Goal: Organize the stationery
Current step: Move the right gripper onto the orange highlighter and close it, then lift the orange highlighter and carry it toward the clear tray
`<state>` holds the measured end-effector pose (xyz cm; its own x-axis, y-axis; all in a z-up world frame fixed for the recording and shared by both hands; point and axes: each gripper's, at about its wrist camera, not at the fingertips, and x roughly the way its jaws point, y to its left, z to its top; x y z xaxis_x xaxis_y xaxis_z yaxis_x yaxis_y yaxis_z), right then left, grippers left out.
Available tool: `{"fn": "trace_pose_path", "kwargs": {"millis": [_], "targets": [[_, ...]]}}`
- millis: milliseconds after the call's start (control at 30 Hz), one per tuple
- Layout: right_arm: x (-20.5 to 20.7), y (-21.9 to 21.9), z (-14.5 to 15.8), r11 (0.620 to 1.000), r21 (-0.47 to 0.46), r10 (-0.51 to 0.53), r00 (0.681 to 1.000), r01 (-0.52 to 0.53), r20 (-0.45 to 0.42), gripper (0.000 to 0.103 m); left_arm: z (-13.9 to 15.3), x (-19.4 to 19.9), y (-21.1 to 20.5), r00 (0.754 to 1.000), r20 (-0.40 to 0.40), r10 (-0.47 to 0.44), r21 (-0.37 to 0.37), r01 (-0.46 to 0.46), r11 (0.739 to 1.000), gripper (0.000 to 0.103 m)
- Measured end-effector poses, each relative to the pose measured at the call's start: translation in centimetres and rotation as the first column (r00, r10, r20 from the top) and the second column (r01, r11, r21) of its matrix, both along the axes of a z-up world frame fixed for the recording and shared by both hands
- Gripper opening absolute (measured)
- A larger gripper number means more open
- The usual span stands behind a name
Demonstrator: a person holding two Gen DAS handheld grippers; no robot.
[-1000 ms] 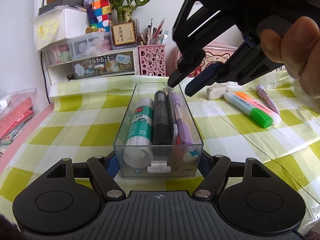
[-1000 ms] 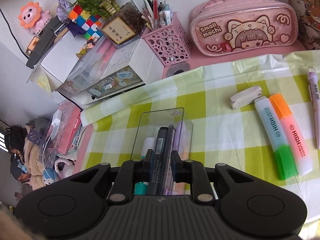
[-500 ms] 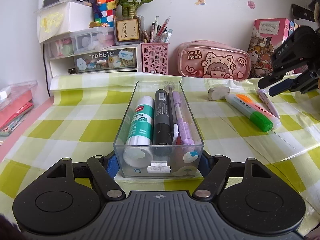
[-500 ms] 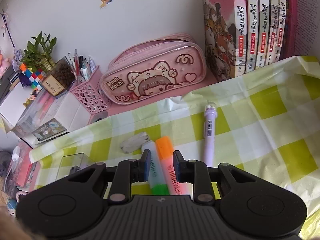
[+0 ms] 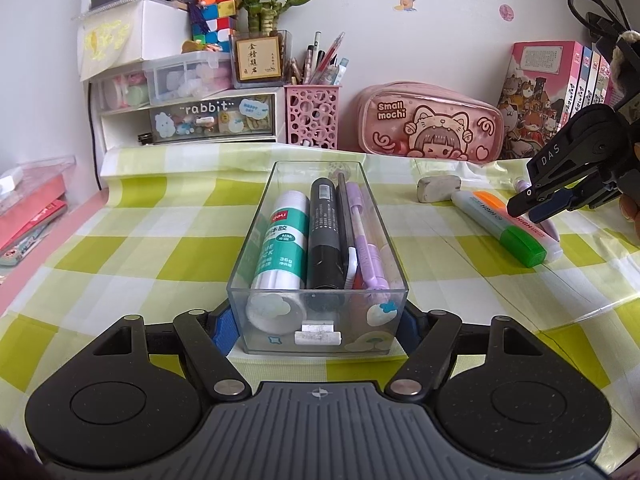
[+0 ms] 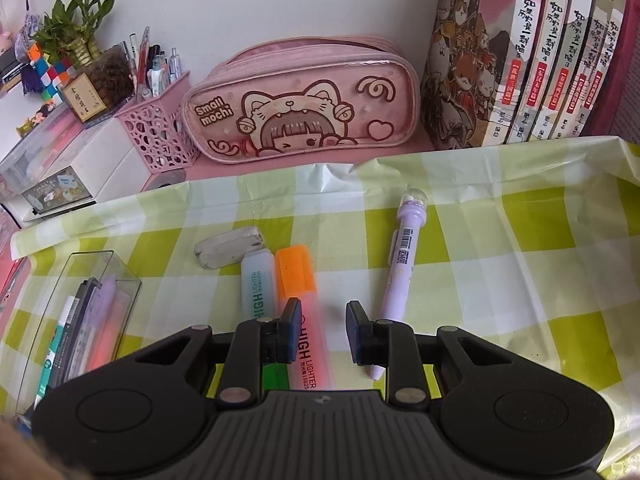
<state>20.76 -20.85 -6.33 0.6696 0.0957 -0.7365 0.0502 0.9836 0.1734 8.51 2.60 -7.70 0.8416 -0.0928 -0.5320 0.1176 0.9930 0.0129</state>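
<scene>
My left gripper [image 5: 318, 322] is shut on the near end of a clear box [image 5: 320, 344]; its blue pads press on both side walls. Inside lie a glue stick [image 5: 280, 240], a black marker [image 5: 324, 232] and a purple pen [image 5: 366, 236]. My right gripper [image 6: 323, 320] hovers low over the orange highlighter [image 6: 296, 280], its pads a little apart and empty. Beside that highlighter lies a green one [image 6: 258, 280], with a grey eraser [image 6: 228, 250] behind them and a loose purple pen [image 6: 404, 256] to the right. In the left wrist view the right gripper [image 5: 528, 206] hangs over the highlighters [image 5: 500, 226].
A pink pencil case [image 6: 304, 112], a pink pen holder [image 5: 312, 116] and a drawer unit [image 5: 192, 120] stand along the back wall. Books [image 6: 540, 60] line the back right. Pink folders [image 5: 28, 208] lie at the left edge. The checked cloth is wrinkled at the right.
My right gripper has swung from above the clear box to the right and now sits over the highlighters, its pads slightly wider apart. The left gripper and box have stayed still.
</scene>
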Motion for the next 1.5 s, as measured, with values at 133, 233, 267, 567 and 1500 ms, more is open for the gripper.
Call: {"fn": "trace_pose_path", "kwargs": {"millis": [133,233,267,567,1500], "targets": [[0.2,0.6,0.0,0.999,-0.001,0.038,0.999,-0.038,-0.020,0.012,0.0,0.0,0.0,1.000,0.000,0.001,0.000,-0.001,1.000,0.073],[0.3,1.0,-0.3,0.998,-0.018,0.055,0.998,-0.055,-0.026,0.014,0.0,0.0,0.0,1.000,0.000,0.001,0.000,-0.001,1.000,0.073],[0.2,1.1,-0.5,0.998,-0.026,0.059,0.998,-0.059,-0.023,0.013,0.0,0.0,0.0,1.000,0.000,0.001,0.000,-0.001,1.000,0.073],[-1.1,0.2,-0.5,0.999,0.052,-0.013,0.999,0.011,0.030,0.012,0.0,0.0,0.0,1.000,0.000,0.000,0.000,0.000,1.000,0.073],[-2.6,4.3,1.9,0.990,0.096,0.093,0.991,-0.102,0.092,0.012,-0.1,0.0,0.0,1.000,0.000,0.000,0.001,0.000,1.000,0.073]]}}
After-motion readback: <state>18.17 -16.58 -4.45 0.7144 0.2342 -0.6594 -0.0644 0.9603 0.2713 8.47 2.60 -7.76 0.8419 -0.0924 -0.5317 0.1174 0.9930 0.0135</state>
